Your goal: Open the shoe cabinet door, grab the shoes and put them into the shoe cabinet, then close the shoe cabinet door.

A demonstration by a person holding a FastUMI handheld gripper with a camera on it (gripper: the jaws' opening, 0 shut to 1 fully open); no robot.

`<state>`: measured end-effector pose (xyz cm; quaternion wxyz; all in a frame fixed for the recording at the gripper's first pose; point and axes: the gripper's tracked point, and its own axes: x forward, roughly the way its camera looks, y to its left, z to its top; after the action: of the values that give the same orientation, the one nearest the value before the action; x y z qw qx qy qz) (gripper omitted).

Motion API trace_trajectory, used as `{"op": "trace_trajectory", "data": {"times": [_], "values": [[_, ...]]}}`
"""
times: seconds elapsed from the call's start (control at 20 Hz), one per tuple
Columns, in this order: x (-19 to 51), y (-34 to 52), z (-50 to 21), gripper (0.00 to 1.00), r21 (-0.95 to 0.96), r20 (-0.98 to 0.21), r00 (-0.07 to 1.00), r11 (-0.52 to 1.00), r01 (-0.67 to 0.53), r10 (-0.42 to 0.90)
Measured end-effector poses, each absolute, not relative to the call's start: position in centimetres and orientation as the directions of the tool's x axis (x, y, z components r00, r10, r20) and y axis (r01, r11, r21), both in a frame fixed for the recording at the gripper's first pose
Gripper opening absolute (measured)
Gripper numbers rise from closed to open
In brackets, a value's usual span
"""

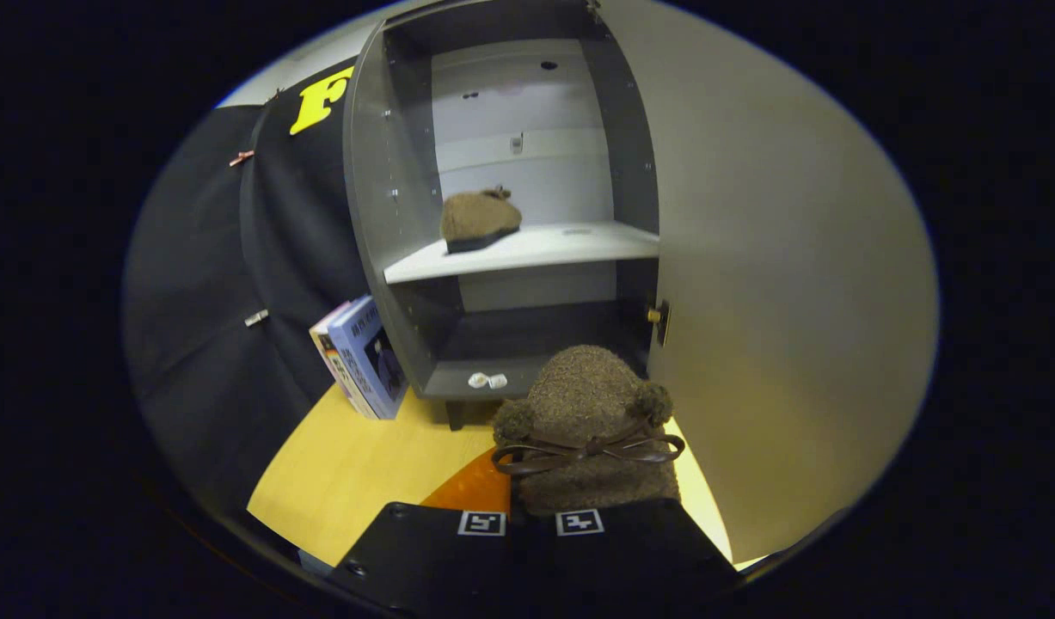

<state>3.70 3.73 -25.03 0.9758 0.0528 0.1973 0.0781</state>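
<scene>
Shoe cabinet (527, 258) stands open on your desk (355, 464): left of it lean books (359, 357), on its shelf (527, 249) sits one brown shoe (480, 219), below that shelf your fingers (531, 522) clench the second shoe (591, 430), and right of it swings the door (776, 301).

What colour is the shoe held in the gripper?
Brown, fuzzy shoe with darker brown bow, seen in the gripper view.

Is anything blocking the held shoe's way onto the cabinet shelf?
Nothing visible does. The gripper is shut on the brown shoe, the door is swung open, and the shelf is bare beside the first shoe.
</scene>
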Motion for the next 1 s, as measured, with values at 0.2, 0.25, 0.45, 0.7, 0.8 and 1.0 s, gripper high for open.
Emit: {"op": "trace_trajectory", "data": {"times": [0.2, 0.25, 0.45, 0.7, 0.8, 1.0], "values": [[5.6, 4.3, -17.9, 0.07, 0.149, -0.337, 0.924, 0.979, -0.138, 0.182], [6.4, 4.7, -16.5, 0.08, 0.153, -0.326, 0.926, 0.977, -0.146, 0.190], [10.0, 6.0, -10.0, 0.07, 0.151, -0.257, 0.943, 0.972, -0.177, 0.212], [17.4, 6.3, -4.6, 0.07, 0.132, -0.212, 0.961, 0.979, -0.152, 0.178], [20.5, 5.8, -3.7, 0.07, 0.136, -0.205, 0.967, 0.982, -0.127, 0.154], [26.8, 5.9, -5.4, 0.07, 0.146, -0.246, 0.959, 0.983, -0.108, 0.142]]}}
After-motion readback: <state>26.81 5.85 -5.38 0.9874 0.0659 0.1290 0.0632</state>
